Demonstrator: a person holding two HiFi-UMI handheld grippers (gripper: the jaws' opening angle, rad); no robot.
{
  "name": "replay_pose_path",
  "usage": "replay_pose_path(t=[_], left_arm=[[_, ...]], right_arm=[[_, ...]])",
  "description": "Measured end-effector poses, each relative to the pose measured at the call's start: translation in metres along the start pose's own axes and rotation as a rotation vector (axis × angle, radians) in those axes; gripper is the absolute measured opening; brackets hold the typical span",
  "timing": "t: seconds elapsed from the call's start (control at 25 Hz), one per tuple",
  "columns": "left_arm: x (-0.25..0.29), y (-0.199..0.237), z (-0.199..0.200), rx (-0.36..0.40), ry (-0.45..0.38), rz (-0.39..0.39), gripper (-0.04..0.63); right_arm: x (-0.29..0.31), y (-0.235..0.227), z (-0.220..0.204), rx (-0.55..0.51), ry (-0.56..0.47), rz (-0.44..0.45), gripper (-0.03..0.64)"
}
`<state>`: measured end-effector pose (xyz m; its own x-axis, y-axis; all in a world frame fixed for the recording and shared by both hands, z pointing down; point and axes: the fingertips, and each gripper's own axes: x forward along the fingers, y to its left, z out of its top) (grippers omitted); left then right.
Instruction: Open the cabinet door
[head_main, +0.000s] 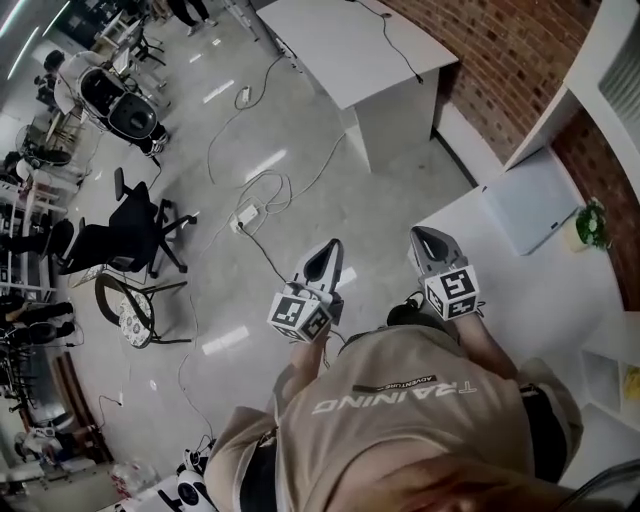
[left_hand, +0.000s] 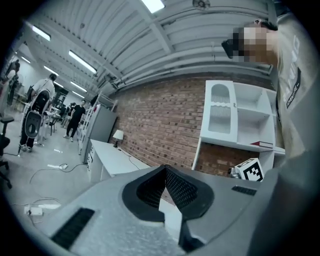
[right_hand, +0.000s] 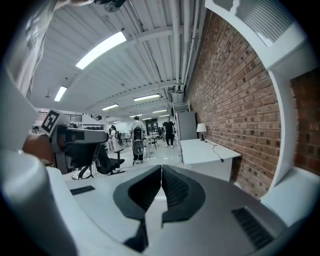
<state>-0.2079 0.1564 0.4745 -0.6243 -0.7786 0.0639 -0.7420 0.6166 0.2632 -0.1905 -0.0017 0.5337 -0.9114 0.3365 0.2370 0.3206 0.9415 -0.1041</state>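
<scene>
The cabinet is white and hangs on the brick wall above the counter, ahead and to the right of the person. It has one door, on its left side, a tall white panel with an arched, slatted inset, lying flush with the cabinet front. To the right of the door are open shelves, with one dark red book lying flat on the lowest.

There are two grippers. The left gripper has its jaws pressed together at the tips with nothing between them. The right gripper likewise has its jaws closed and holds nothing. Both are well apart from the cabinet.

The right gripper hangs over the counter's near edge, and the left one is over bare floor. One small plant stands near the counter's far end. A second counter stands further along the wall. To the left the floor is wide and open, crossed by loose cables, and one black chair stands well away.
</scene>
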Motion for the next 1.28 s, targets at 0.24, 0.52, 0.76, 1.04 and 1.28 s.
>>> replay_pose_path(t=[0.24,0.52,0.76,1.04,1.28], left_arm=[[0.056,-0.007,-0.017,-0.049,0.051,-0.112,0.008],[0.149,-0.047,-0.011,0.004,0.09,-0.348,0.008],[0.204,-0.069,-0.005,-0.015,0.138,-0.519,0.008],[0.235,-0.068,0.008,0.038,0.143,-0.678,0.008],[0.269,-0.082,0.006,0.037,0.184,-0.849,0.008]], right_arm=[[0.025,-0.029,0.032,-0.015,-0.091,-0.018,0.014],[-0.018,-0.109,-0.003,0.091,-0.034,-0.279,0.014],[-0.026,-0.139,0.008,0.152,-0.044,-0.427,0.014],[-0.031,-0.163,0.026,0.125,-0.05,-0.592,0.014],[-0.059,-0.171,0.03,0.163,-0.075,-0.77,0.014]])
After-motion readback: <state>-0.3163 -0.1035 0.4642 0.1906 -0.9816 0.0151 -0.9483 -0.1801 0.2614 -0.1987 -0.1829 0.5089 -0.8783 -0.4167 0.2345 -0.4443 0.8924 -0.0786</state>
